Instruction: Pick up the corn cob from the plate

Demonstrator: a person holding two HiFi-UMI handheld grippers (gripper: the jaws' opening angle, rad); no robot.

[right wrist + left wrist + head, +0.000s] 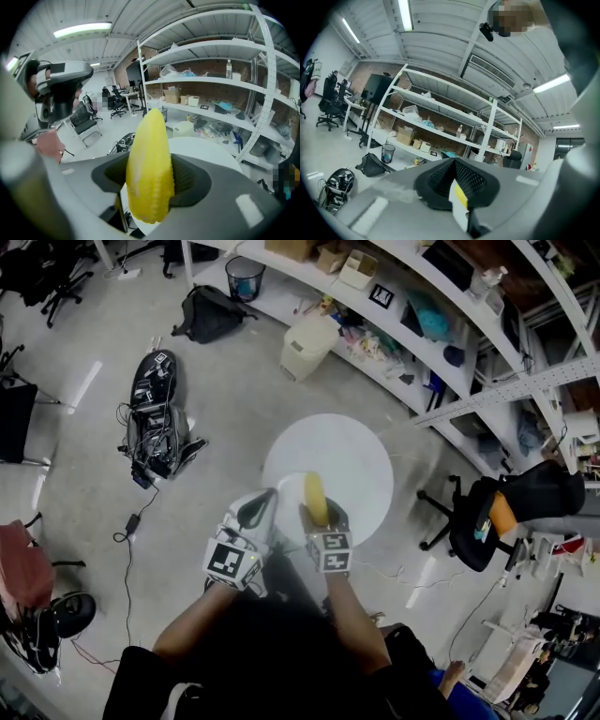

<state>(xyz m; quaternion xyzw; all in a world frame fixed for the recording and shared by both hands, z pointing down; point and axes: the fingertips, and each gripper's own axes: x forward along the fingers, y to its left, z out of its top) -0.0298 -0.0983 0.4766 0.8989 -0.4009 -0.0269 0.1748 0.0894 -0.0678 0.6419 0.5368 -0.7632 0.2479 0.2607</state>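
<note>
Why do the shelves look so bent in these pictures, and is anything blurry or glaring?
Left gripper view: the wide-angle lens bows the shelving and blackens the corners, and the ceiling light glares white. Right gripper view: the shelving shows the same bend, and the corn cob, close to the lens, looks slightly soft. Head view: the light on the table is soft and even, with no hard shadows.

A grey concrete floor [234,399] spreads under a round white table [361,460]. Long white shelving [441,324], crowded with boxes and bags, runs along a brick wall [440,117]. On the floor near it are a mesh waste bin [245,277], a black backpack [208,313] and a cream lidded container [307,345]. An open bag of cables [155,418] lies well apart from them. A black office chair [487,517] stands near the table. Fluorescent tubes [405,14] light a ribbed metal ceiling [440,47].
</note>
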